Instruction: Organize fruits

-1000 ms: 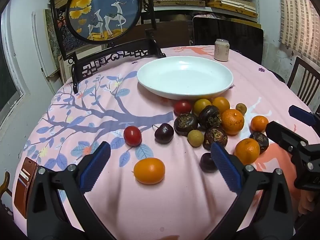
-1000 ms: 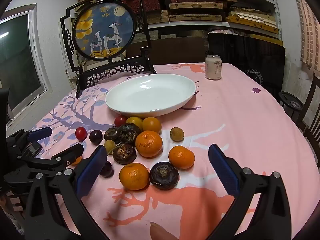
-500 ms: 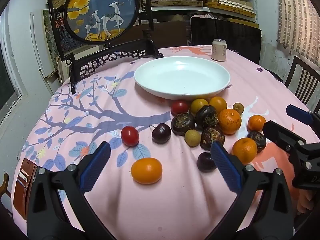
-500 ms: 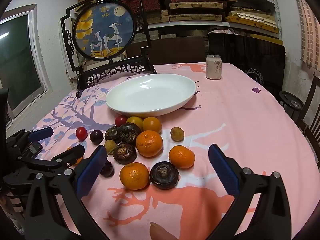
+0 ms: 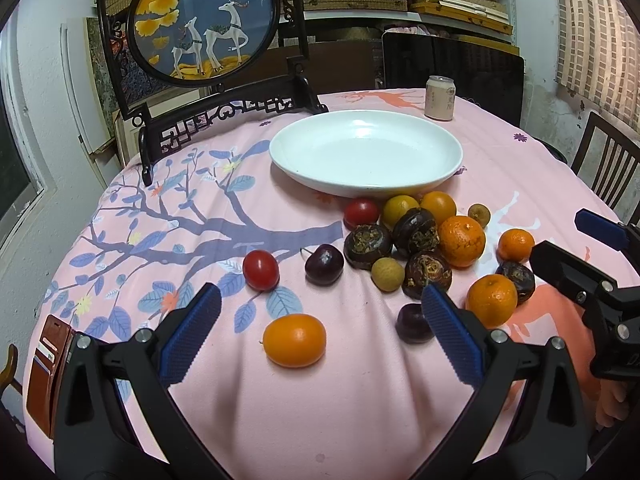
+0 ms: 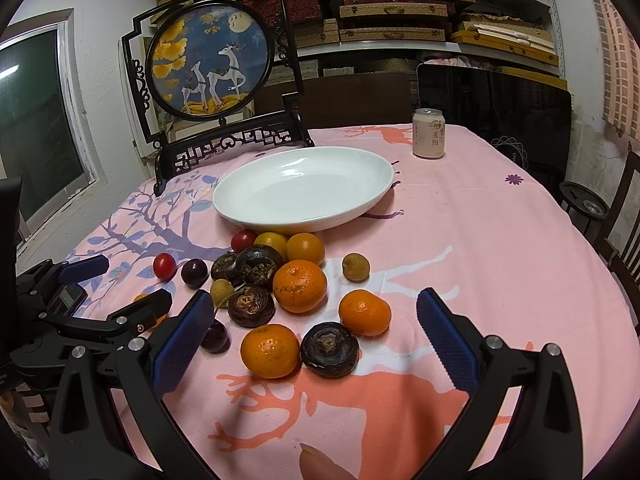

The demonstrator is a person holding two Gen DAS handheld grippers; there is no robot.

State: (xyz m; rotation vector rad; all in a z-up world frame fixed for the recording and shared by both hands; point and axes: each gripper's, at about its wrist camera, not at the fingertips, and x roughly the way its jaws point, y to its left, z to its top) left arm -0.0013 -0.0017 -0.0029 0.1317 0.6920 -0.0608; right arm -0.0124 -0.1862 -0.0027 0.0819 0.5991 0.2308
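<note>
Several small fruits lie on the pink tablecloth in front of an empty white plate (image 5: 366, 152) (image 6: 304, 188): oranges (image 5: 462, 240) (image 6: 300, 286), dark water chestnuts (image 5: 368, 246) (image 6: 330, 348), red tomatoes (image 5: 261, 270), dark cherries (image 5: 324, 264) and longans (image 5: 387, 274). My left gripper (image 5: 320, 322) is open and empty, just above an orange kumquat (image 5: 295, 340). My right gripper (image 6: 312, 322) is open and empty, over an orange (image 6: 270, 350) and a water chestnut. Each gripper shows at the edge of the other's view.
A framed round deer screen (image 5: 204, 20) (image 6: 208, 68) stands at the table's back left. A drink can (image 5: 439, 98) (image 6: 429, 138) stands behind the plate. A brown wallet (image 5: 46, 368) lies at the near left edge. Chairs (image 5: 608, 164) stand at the right.
My left gripper has drifted slightly, so the fruits and plate sit a little lower-left in its view. The right gripper has barely moved. Both stay open and no fruit has moved.
</note>
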